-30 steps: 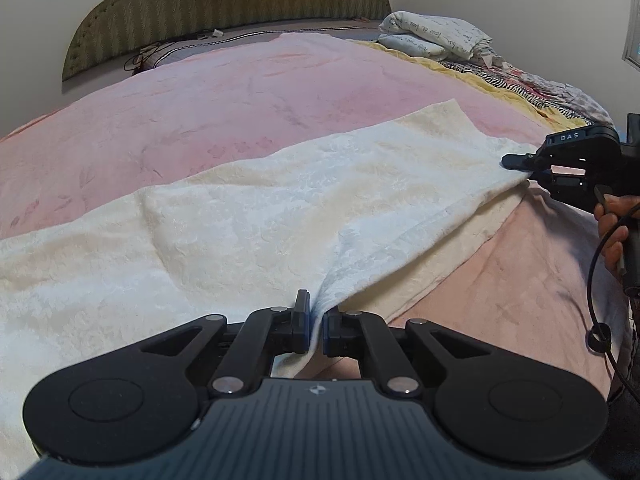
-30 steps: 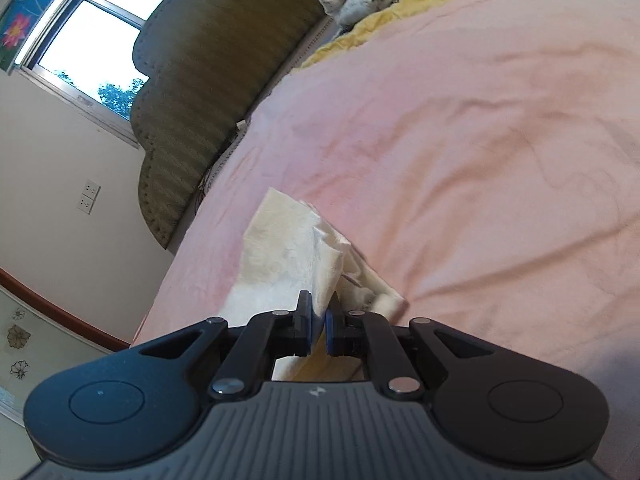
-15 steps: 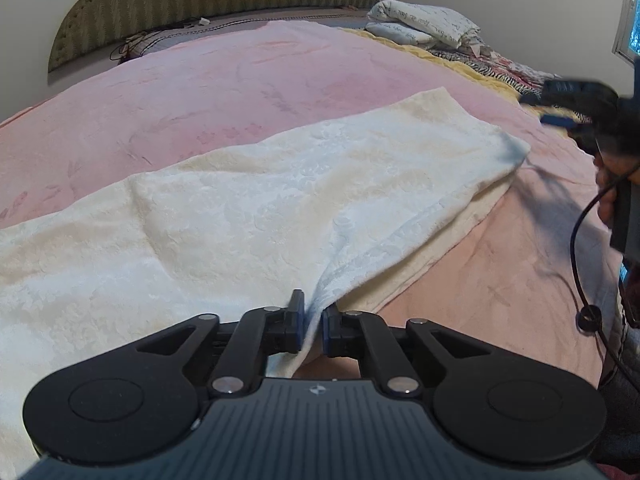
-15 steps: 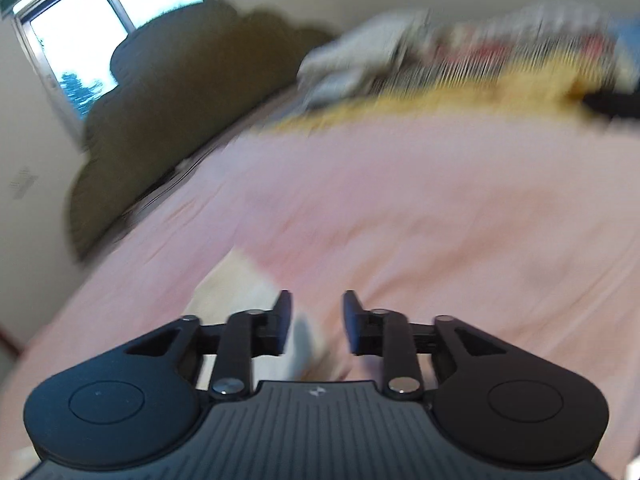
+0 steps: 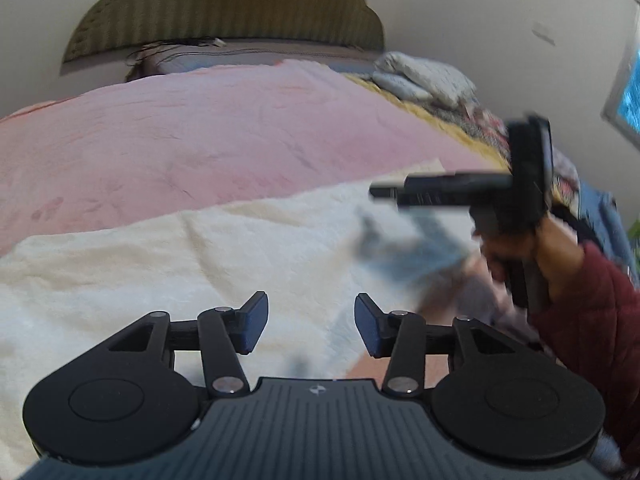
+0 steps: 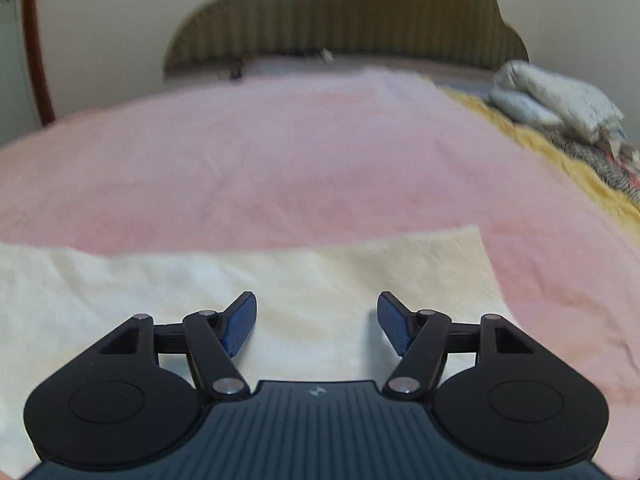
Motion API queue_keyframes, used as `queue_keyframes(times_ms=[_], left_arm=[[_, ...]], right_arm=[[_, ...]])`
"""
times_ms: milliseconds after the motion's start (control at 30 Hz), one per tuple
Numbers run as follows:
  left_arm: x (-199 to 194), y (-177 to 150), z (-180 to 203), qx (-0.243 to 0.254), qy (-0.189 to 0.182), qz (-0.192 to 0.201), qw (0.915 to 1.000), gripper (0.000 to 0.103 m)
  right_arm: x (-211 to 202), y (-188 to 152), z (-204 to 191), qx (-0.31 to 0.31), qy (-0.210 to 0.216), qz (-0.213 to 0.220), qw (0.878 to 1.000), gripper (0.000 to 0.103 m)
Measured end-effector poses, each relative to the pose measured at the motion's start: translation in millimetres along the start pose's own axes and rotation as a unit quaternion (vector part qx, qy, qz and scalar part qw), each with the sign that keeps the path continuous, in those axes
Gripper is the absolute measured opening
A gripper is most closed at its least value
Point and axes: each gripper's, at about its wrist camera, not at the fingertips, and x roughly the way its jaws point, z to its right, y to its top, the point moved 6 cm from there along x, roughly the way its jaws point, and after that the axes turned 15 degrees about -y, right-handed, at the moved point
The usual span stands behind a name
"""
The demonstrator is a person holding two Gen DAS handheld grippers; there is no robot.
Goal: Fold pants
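Observation:
The cream-white pants (image 5: 168, 264) lie flat across the pink bedspread (image 5: 208, 136), folded lengthwise. They also show in the right wrist view (image 6: 320, 276), with one end near the right. My left gripper (image 5: 308, 322) is open and empty just above the pants' near edge. My right gripper (image 6: 316, 322) is open and empty over the pants. The right gripper also shows blurred in the left wrist view (image 5: 384, 192), held in a hand with a dark red sleeve, above the pants' right part.
A striped olive headboard (image 6: 344, 20) stands at the far end. A folded pale quilt (image 6: 556, 100) and a yellow and patterned blanket (image 6: 560, 152) lie along the bed's right side. A window (image 5: 628, 96) is on the right wall.
Both grippers have let go of the pants and opened. The left one has lifted and pulled back. The right one has swung left over the pants, which now lie flat.

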Motion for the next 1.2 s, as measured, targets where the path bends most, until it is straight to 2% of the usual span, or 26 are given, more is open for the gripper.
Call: queue_keyframes(times_ms=[67,133,233,300,400,467,500,600,667,733,767,800,867,900,967,1033,1100,1200], left_arm=[[-1.1,12.2,-21.2,-0.015,0.043,0.009,0.9989,0.053],[5.9,18.6,-47.0,-0.031,0.101,-0.001,0.9945,0.053],[23.3,20.2,-91.0,-0.072,0.160,-0.030,0.9841,0.054],[33.3,20.8,-115.3,-0.089,0.193,-0.036,0.9765,0.053],[38.3,20.3,-138.0,-0.110,0.234,-0.035,0.9654,0.054],[29.8,20.4,-134.7,-0.111,0.235,-0.021,0.9655,0.054],[24.5,18.4,-130.5,-0.105,0.231,-0.018,0.9670,0.055],[12.0,10.1,-117.2,-0.090,0.222,-0.006,0.9708,0.073],[15.4,3.1,-112.8,-0.092,0.222,-0.006,0.9707,0.076],[26.4,-5.0,-112.8,-0.084,0.231,-0.033,0.9687,0.077],[26.3,-7.3,-112.8,-0.085,0.244,-0.039,0.9652,0.077],[21.2,-9.4,-111.4,-0.086,0.253,-0.033,0.9632,0.077],[0.1,-12.2,-106.5,-0.079,0.263,-0.011,0.9615,0.077],[-13.5,-15.3,-105.1,-0.078,0.275,0.000,0.9583,0.077],[-42.6,-24.6,-103.5,-0.073,0.302,0.018,0.9502,0.077],[-73.7,-39.3,-107.3,-0.079,0.332,0.030,0.9395,0.077],[-111.2,-56.8,-116.1,-0.099,0.361,0.042,0.9264,0.077],[-172.3,-88.5,-126.8,-0.145,0.406,0.065,0.9000,0.077]], right_arm=[[-16.5,0.7,-41.5,-0.056,0.083,-0.002,0.995,0.066],[-22.1,-1.8,-80.4,-0.107,0.142,-0.014,0.984,0.066],[-11.3,-4.7,-123.5,-0.154,0.191,-0.042,0.969,0.066],[3.9,-5.3,-143.6,-0.183,0.190,-0.055,0.963,0.066],[22.6,6.7,-151.1,-0.177,0.185,-0.049,0.965,0.066],[32.6,17.0,-144.8,-0.161,0.139,-0.051,0.976,0.066],[30.0,18.1,-140.2,-0.156,0.132,-0.049,0.978,0.067],[-1.4,10.8,-133.6,-0.158,0.169,-0.036,0.972,0.066],[-21.6,-2.3,-136.5,-0.181,0.195,-0.029,0.964,0.066],[-19.6,-16.0,-147.5,-0.202,0.200,-0.045,0.958,0.066],[-12.5,-21.6,-150.6,-0.208,0.189,-0.051,0.958,0.066],[-9.0,-21.1,-150.5,-0.198,0.184,-0.044,0.962,0.070],[-10.0,-13.1,-151.1,-0.173,0.148,-0.039,0.973,0.070],[-19.2,-8.4,-153.8,-0.170,0.142,-0.015,0.975,0.070],[-42.7,-3.7,-167.7,-0.171,0.179,0.019,0.969,0.070],[-62.5,-5.2,-192.5,-0.182,0.231,0.029,0.955,0.070],[-79.2,-11.1,-221.5,-0.206,0.262,0.038,0.942,0.070],[-110.2,-19.1,-267.8,-0.229,0.323,0.060,0.916,0.070]])
